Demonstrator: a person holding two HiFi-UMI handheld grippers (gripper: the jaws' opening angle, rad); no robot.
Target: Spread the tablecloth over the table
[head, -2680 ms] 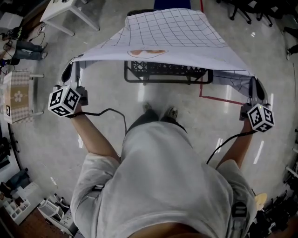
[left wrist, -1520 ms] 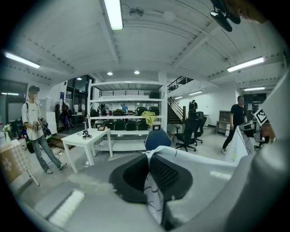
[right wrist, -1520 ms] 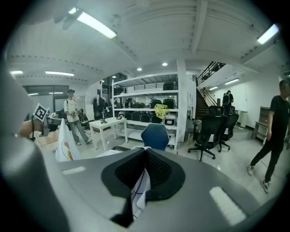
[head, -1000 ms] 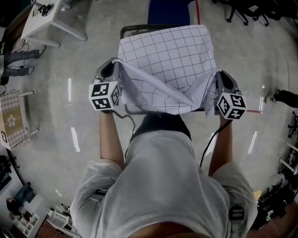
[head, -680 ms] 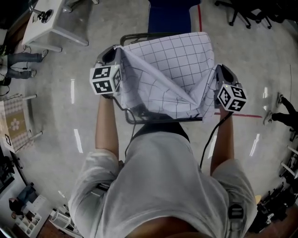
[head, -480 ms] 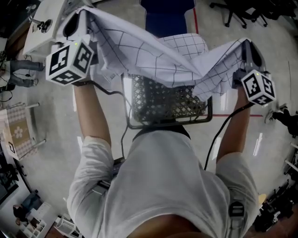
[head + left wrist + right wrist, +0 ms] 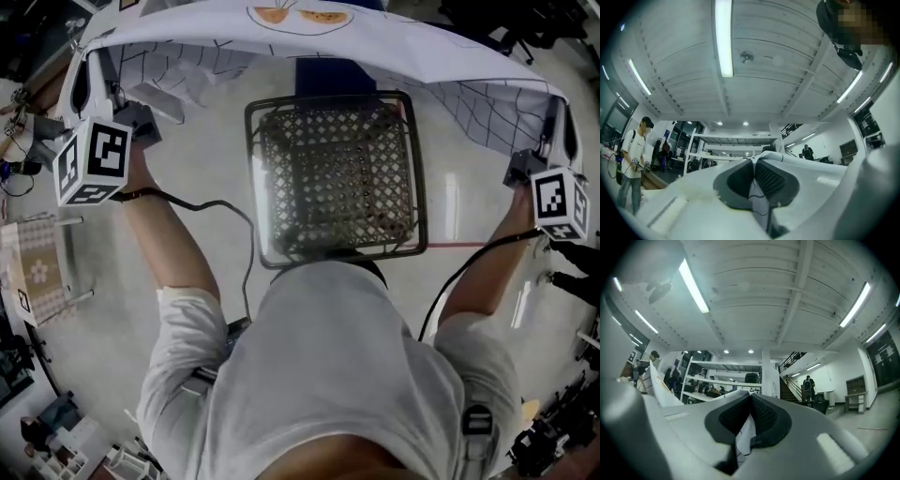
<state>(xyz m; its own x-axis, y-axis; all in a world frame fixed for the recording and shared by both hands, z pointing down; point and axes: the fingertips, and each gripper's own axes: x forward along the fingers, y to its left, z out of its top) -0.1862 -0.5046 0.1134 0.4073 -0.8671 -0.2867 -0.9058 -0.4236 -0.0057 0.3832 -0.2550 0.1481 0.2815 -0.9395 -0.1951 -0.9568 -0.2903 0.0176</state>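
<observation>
Plain light short-sleeved T-shirt [image 7: 337,375], creased. Dark strap with buckle [image 7: 476,424] near the right shoulder.

Left gripper [image 7: 86,73]: white moulded shell. Left marker cube [image 7: 92,159] at the hand end, white faces with black square patterns.

Right gripper [image 7: 561,117]: same build, with right marker cube [image 7: 562,202].

Thin black left cable [image 7: 250,272] off the left unit, runs in to the waist. Matching right cable [image 7: 433,302] off the right unit.

Close up: smooth white jaw housings. Rounded dark grey rubber pads [image 7: 772,180] with fine cross-hatch texture. Shallow rectangular left recess [image 7: 668,213] moulded in the left shell. Similar right recess [image 7: 832,446] on the other shell.
</observation>
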